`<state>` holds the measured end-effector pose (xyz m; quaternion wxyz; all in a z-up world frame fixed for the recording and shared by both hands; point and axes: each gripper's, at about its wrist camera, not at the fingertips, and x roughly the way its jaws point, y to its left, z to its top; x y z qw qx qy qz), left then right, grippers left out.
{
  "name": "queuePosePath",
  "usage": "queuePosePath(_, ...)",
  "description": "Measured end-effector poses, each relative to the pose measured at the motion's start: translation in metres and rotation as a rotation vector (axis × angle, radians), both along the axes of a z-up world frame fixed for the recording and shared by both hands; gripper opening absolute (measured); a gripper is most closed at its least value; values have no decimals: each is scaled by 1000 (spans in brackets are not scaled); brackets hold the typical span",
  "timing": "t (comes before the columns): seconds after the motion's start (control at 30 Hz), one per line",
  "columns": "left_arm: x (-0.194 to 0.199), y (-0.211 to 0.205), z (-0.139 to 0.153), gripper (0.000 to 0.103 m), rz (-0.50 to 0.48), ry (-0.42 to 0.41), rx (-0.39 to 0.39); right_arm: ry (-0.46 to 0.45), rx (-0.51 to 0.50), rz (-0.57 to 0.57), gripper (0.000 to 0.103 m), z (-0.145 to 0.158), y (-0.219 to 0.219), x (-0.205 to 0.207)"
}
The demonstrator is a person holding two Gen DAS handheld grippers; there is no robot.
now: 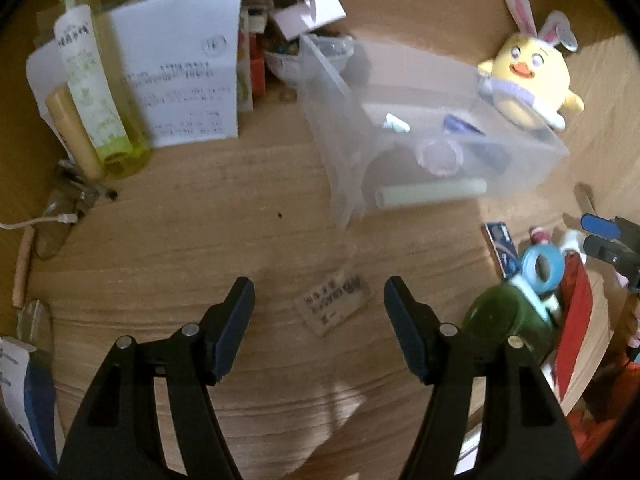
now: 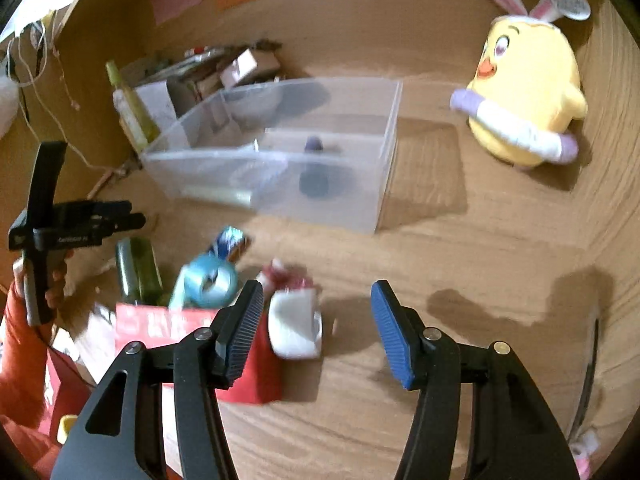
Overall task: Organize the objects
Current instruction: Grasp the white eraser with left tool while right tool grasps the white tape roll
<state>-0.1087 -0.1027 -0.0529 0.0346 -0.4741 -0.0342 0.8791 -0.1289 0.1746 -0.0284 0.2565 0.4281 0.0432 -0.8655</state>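
The clear plastic bin (image 1: 436, 148) I am filling stands mid-table, a pale stick (image 1: 430, 193) inside, yellow plush chick (image 1: 528, 80) just behind it. My left gripper (image 1: 320, 300) hangs spread over a small label card (image 1: 334, 304); my right gripper (image 2: 318, 304) is spread and empty above a white object (image 2: 294, 326) beside the blue tape roll (image 2: 210, 284).

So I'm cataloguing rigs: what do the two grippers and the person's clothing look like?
Both grippers are black, with angular cut-out fingers and silver pivot pins. The left gripper has dark navy pads; the right gripper has brighter blue ribbed pads. The sleeve is orange-red.
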Motion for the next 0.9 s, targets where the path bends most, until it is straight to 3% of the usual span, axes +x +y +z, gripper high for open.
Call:
queuePosePath(0.17, 0, 8, -5, 67, -20, -3, -39, -19, -30, -3, 50, -6, 3, -1)
queuePosePath(0.27, -1, 11, -6, 65, -22, 5, -53, -19, -25, 4, 29, -7, 3, -1)
queuePosePath(0.33, -3, 14, -5, 54, -20, 15, -77, -19, -17, 11, 23, -8, 1, -1)
queuePosePath(0.4, -3, 16, -4, 43, -21, 26, -82, -4, -11, 8, 23, -9, 1, 1)
queuePosePath(0.67, 4, 20, 1, 43, 9, 62, -78, 65, -21, -25, 23, 7, 7, 4)
queuePosePath(0.9, 15, 27, 33, 43, 19, 166, -49, 118, -68, -54, 23, 27, 14, 2)
